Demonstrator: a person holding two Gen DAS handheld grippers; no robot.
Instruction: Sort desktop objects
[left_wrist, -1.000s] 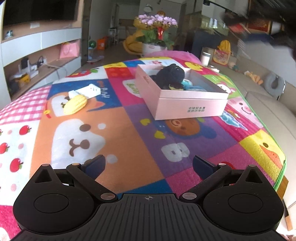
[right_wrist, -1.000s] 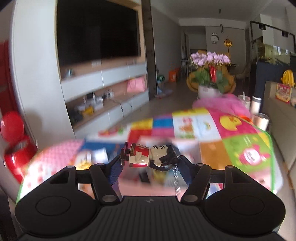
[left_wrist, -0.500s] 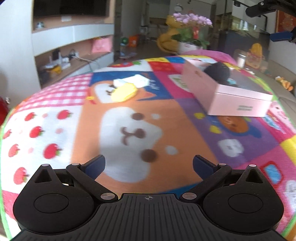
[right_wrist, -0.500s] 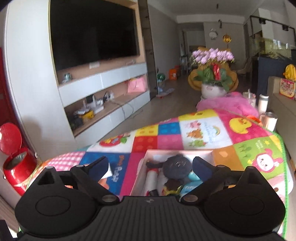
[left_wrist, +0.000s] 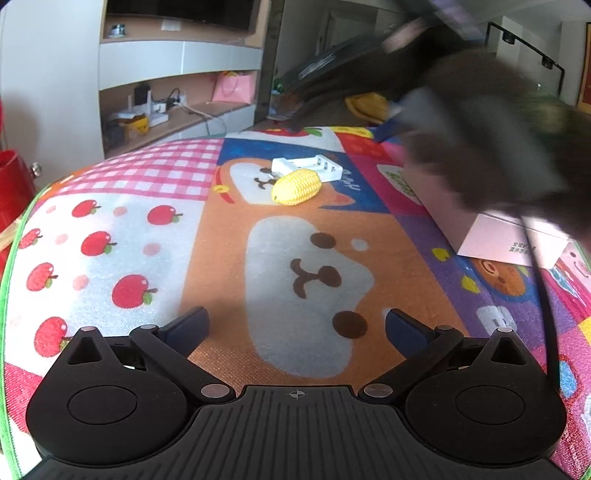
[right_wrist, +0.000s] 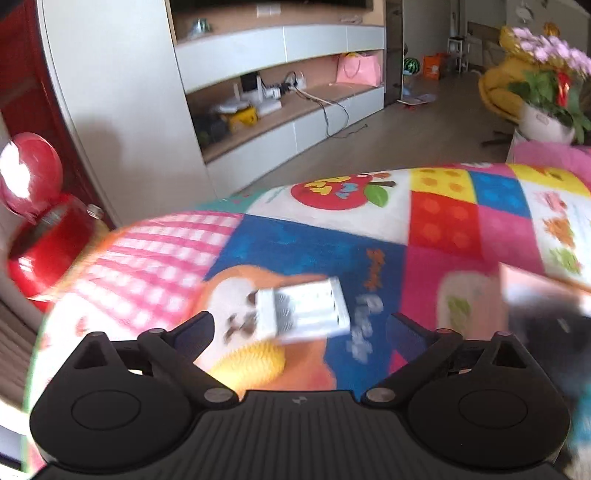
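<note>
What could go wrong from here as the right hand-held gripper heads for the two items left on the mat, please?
1. The yellow corn toy touches the white battery charger, so the right hand-held gripper, jaws opening and empty, may nudge one while grasping the other.
2. Both views are motion-blurred near it; a fast approach could miss.
3. It crosses just above the pink box and might clip its rim.

We see a yellow corn toy (left_wrist: 296, 187), a white battery charger (left_wrist: 307, 166), a pale pink box (left_wrist: 491, 240), and a patchwork play mat (left_wrist: 147, 229) with red apples and pink-and-white gingham.
</note>
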